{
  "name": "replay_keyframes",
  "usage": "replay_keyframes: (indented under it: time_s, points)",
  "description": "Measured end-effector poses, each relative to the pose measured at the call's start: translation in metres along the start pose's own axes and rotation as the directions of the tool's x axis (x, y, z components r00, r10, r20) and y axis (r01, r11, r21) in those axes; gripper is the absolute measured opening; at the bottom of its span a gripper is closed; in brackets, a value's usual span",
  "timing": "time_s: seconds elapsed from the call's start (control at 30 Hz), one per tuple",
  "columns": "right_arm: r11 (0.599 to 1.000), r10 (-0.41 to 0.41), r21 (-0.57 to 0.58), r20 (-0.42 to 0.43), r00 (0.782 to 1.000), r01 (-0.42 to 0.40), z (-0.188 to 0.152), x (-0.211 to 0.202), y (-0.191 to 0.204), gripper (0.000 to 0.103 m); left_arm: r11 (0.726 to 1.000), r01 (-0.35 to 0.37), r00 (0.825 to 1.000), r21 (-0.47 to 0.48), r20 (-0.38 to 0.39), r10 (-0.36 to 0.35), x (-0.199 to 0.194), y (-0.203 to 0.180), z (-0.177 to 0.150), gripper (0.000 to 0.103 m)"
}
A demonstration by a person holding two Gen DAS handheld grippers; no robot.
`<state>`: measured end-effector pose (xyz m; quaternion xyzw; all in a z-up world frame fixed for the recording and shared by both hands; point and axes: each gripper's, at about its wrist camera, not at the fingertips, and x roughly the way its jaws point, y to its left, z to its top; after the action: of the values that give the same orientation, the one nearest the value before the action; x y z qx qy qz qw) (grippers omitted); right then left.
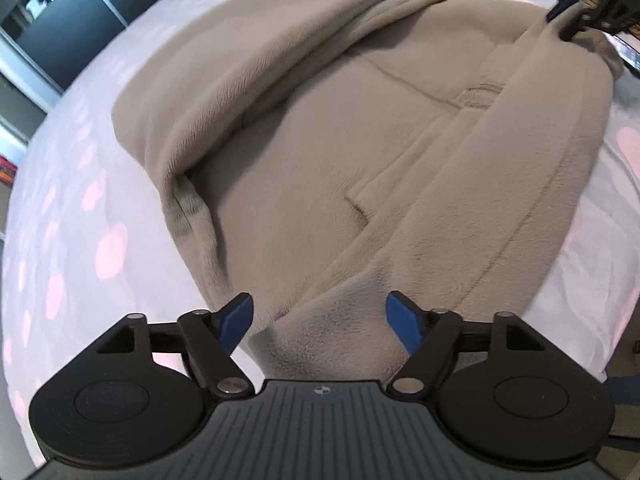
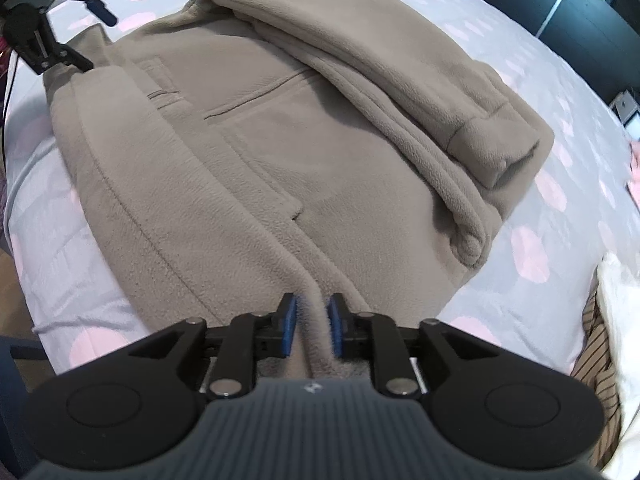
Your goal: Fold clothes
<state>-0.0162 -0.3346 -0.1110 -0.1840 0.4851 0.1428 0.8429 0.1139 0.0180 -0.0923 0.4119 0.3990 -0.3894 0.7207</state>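
A taupe fleece jacket (image 1: 320, 152) (image 2: 248, 168) lies flat on the bed, with a front pocket seam showing and one sleeve (image 2: 400, 92) folded across its far side. My left gripper (image 1: 320, 316) is open, its blue fingertips (image 1: 240, 314) spread wide on either side of a raised bit of the jacket's near edge. My right gripper (image 2: 312, 328) is shut on a pinched ridge of the jacket's edge at the other end. Each gripper shows small in the other view: the right gripper (image 1: 566, 20) lifting a corner, the left gripper (image 2: 90, 38) open at its corner.
The bed cover (image 1: 80, 240) (image 2: 540, 248) is pale lavender with pink spots. A striped cloth (image 2: 600, 340) and a white cloth (image 2: 624, 312) lie at the bed's right edge. Dark cabinet fronts (image 1: 68, 40) (image 2: 580, 12) stand beyond the bed.
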Motion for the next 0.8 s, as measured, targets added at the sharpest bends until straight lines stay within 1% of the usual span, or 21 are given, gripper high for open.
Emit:
replay_keyframes:
  time_s: [0.1,0.13,0.17,0.3,0.33,0.4,0.43,0.47,0.5,0.57,0.6,0.63,0.67,0.7,0.73,0.8]
  points:
    - [1.000,-0.018,0.008,0.020,1.000,0.018,-0.001,-0.004,-0.004,0.043,0.997,0.031,0.999,-0.072,-0.012,-0.032,0.003,0.008,-0.003,0.076]
    - [0.999,-0.040,0.011,0.026,0.999,0.040,-0.002,-0.005,-0.006,0.059,0.995,0.041,0.999,-0.096,-0.015,-0.042,0.004,0.011,-0.004,0.076]
    - [0.999,-0.045,0.025,0.028,0.999,0.045,-0.003,-0.006,-0.008,0.070,0.992,0.050,0.998,-0.119,-0.018,-0.053,0.005,0.014,-0.005,0.076]
    - [0.991,0.007,0.132,0.031,0.999,-0.011,-0.011,-0.006,-0.021,0.071,0.976,0.072,0.997,-0.204,-0.020,-0.077,0.005,0.021,-0.010,0.075]
    - [0.987,0.019,0.158,0.033,0.999,-0.024,-0.013,-0.006,-0.024,0.071,0.972,0.076,0.996,-0.221,-0.018,-0.082,0.004,0.022,-0.011,0.072]
    - [0.976,0.045,0.210,0.037,0.998,-0.052,-0.017,-0.006,-0.031,0.069,0.966,0.079,0.996,-0.248,-0.011,-0.084,0.001,0.024,-0.013,0.069]
    - [0.970,0.058,0.236,0.039,0.998,-0.065,-0.020,-0.006,-0.034,0.065,0.963,0.077,0.997,-0.258,-0.008,-0.082,-0.001,0.023,-0.014,0.066]
    - [0.962,0.070,0.262,0.042,0.997,-0.079,-0.022,-0.006,-0.038,0.057,0.963,0.073,0.997,-0.260,-0.006,-0.078,-0.003,0.020,-0.012,0.063]
    - [0.953,0.083,0.287,0.045,0.996,-0.093,-0.024,-0.006,-0.041,0.055,0.964,0.066,0.998,-0.258,-0.003,-0.069,-0.005,0.018,-0.013,0.062]
    - [0.948,0.099,0.300,0.049,0.994,-0.109,-0.025,-0.008,-0.038,0.043,0.964,0.063,0.998,-0.258,0.002,-0.064,-0.005,0.015,-0.015,0.058]
    - [0.945,0.109,0.304,0.050,0.993,-0.120,-0.025,-0.009,-0.037,0.039,0.961,0.062,0.998,-0.268,0.002,-0.064,-0.005,0.015,-0.016,0.057]
    - [0.940,0.123,0.314,0.052,0.991,-0.133,-0.026,-0.009,-0.036,0.032,0.956,0.065,0.998,-0.285,0.005,-0.066,-0.005,0.017,-0.018,0.056]
    - [0.936,0.130,0.322,0.053,0.990,-0.140,-0.027,-0.010,-0.036,0.029,0.949,0.067,0.998,-0.308,0.007,-0.069,-0.006,0.019,-0.019,0.052]
    - [0.933,0.131,0.331,0.053,0.990,-0.141,-0.027,-0.010,-0.036,0.028,0.941,0.070,0.997,-0.330,0.009,-0.071,-0.007,0.020,-0.021,0.049]
    - [0.932,0.130,0.334,0.054,0.990,-0.141,-0.026,-0.011,-0.035,0.025,0.935,0.067,0.998,-0.347,0.014,-0.066,-0.009,0.022,-0.022,0.045]
    - [0.936,0.124,0.325,0.059,0.991,-0.137,-0.026,-0.014,-0.032,0.024,0.928,0.064,0.998,-0.368,0.022,-0.060,-0.013,0.025,-0.024,0.044]
